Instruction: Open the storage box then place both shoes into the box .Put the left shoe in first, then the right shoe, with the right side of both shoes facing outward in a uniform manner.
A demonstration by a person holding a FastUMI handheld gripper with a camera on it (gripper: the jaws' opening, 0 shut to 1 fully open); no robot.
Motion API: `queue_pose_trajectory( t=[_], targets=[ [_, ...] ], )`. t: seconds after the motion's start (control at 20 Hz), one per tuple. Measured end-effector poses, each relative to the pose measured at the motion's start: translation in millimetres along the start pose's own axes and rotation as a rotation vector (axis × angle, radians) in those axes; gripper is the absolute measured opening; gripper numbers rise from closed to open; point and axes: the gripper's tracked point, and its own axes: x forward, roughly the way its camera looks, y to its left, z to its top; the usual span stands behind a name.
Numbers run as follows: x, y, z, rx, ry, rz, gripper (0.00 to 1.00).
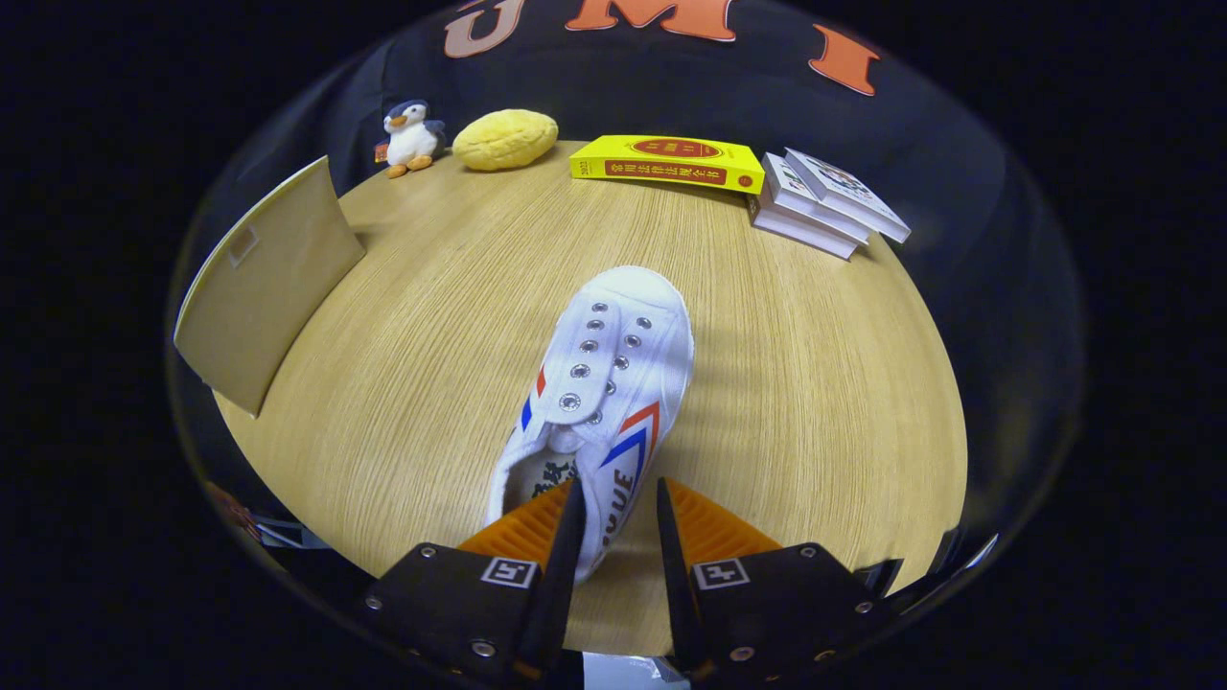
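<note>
A white canvas shoe (613, 355) with red and blue stripes and metal eyelets points its toe away from me over the wooden table (815, 383). My gripper (618, 491) holds it near the heel. The left orange finger (537, 522) sits inside the shoe's opening and the right finger (705, 527) outside, both pressing on the striped side wall. A shadow lies on the table just right of the shoe, as if it hangs a little above the wood. A beige flat panel (264, 287), seemingly the storage box's lid, stands tilted beyond the fingers on the left.
Along the table's far edge sit a toy penguin (410, 137), a yellow plush cushion (505, 139), a yellow book (668, 161) and a stack of white books (824, 201). Bare wood surrounds the shoe.
</note>
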Motion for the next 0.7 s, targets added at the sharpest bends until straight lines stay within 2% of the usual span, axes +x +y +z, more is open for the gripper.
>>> queue_pose_trajectory(
  t=[0.2, 0.25, 0.35, 0.55, 0.7],
  targets=[
    [7.8, -1.5, 11.6, 0.070, -0.109, -0.026, 0.45],
    [11.9, -3.2, 12.5, 0.085, -0.141, -0.033, 0.40],
    [17.7, -5.1, 18.7, 0.152, -0.176, -0.042, 0.37],
    [32.4, -1.7, 31.4, 0.240, -0.167, -0.023, 0.30],
    [36.3, -19.4, 33.4, 0.298, -0.147, -0.067, 0.19]
  ],
)
